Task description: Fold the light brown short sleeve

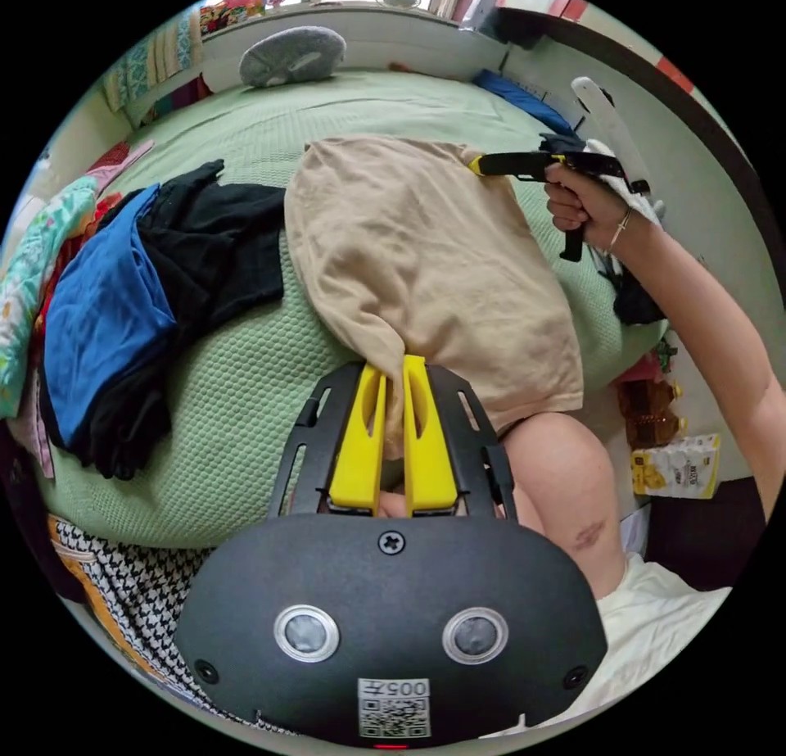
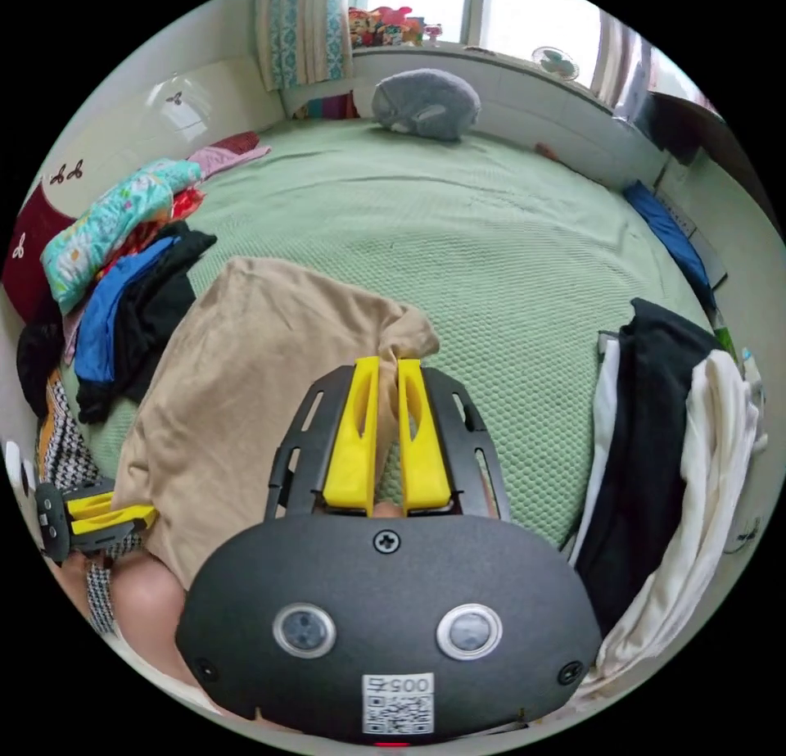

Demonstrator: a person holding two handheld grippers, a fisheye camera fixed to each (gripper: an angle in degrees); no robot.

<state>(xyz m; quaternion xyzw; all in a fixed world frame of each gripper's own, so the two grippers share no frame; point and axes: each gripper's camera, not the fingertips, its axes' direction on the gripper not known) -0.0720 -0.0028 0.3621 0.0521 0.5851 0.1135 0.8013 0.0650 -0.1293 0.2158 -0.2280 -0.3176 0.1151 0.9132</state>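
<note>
Green bed (image 2: 491, 232), both grippers (image 1: 393, 371) (image 2: 389, 371) pinching shirt (image 1: 426, 256)

Shirt (image 1: 426, 273) lies on bed (image 1: 246, 396), draped over its near edge. Left gripper (image 1: 393, 379) pinches shirt at near edge; right gripper (image 1: 475, 165) pinches shirt's far end, toward bed middle. Clothes pile (image 1: 139, 314) on bed's left edge beside shirt. Cushion (image 1: 291, 54) at far edge. 2nd clothes pile (image 2: 671, 453) at right edge.
</note>
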